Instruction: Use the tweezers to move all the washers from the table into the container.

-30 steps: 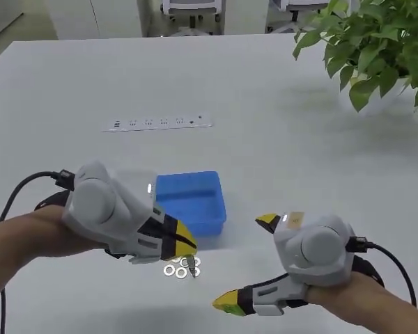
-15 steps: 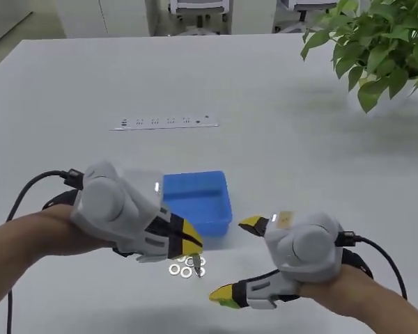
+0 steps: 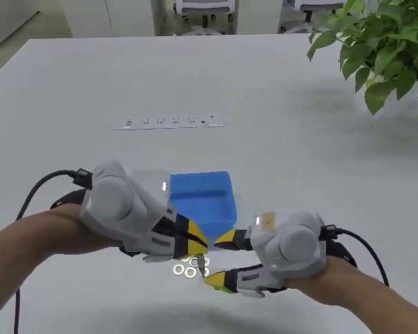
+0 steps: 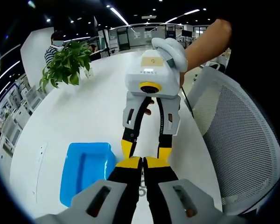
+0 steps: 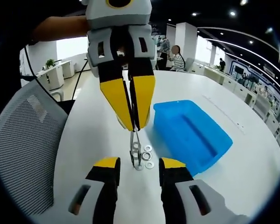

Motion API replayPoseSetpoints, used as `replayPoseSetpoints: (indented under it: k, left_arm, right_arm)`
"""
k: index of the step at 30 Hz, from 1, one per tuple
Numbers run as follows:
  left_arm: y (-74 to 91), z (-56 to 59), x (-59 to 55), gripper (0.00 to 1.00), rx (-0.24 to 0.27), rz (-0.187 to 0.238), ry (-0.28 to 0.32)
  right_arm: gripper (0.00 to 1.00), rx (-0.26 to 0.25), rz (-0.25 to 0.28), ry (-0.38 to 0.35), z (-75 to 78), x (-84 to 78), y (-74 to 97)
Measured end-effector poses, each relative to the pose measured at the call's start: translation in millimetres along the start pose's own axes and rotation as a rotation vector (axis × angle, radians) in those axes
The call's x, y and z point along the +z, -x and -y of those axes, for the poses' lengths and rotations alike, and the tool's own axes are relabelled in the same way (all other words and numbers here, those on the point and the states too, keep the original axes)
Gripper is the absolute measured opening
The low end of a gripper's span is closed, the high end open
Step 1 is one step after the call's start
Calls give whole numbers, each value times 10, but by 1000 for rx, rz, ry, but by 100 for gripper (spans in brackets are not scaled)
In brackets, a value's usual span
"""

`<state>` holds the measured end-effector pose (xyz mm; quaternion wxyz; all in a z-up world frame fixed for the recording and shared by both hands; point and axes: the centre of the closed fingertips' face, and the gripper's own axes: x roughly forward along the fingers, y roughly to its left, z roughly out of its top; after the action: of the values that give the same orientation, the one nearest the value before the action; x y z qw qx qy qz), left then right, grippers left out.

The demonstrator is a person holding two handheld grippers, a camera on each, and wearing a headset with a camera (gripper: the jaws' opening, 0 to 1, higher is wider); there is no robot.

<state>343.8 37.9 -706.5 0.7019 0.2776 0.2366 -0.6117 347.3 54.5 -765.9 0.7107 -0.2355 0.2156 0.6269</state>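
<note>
Closing in from the right, the right gripper (image 3: 221,259) now sits just beside the left gripper (image 3: 197,242), its jaws spread around nothing. The left gripper's jaws pinch the tweezers (image 5: 135,147), whose long axis runs down out of them, tips among the washers (image 5: 146,156) on the table (image 3: 285,139) near the blue container (image 3: 202,198). Probably the right gripper means to squeeze the tweezers; no washer looks lifted yet.
</note>
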Motion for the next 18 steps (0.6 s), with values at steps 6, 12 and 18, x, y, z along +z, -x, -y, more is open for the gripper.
replayPoseSetpoints:
  k: [6, 12, 18]
  left_arm:
    - [-10, -5, -23, 6, -3, -6, 2]
    - [-11, -3, -45, 6, -5, -13, -1]
    - [-28, 8, -33, 6, -13, -10, -2]
  right_arm:
    - [29, 35, -12, 30, -31, 5, -77]
    - [23, 65, -14, 69, -70, 29, -130]
    - [15, 74, -14, 77, -80, 45, -159]
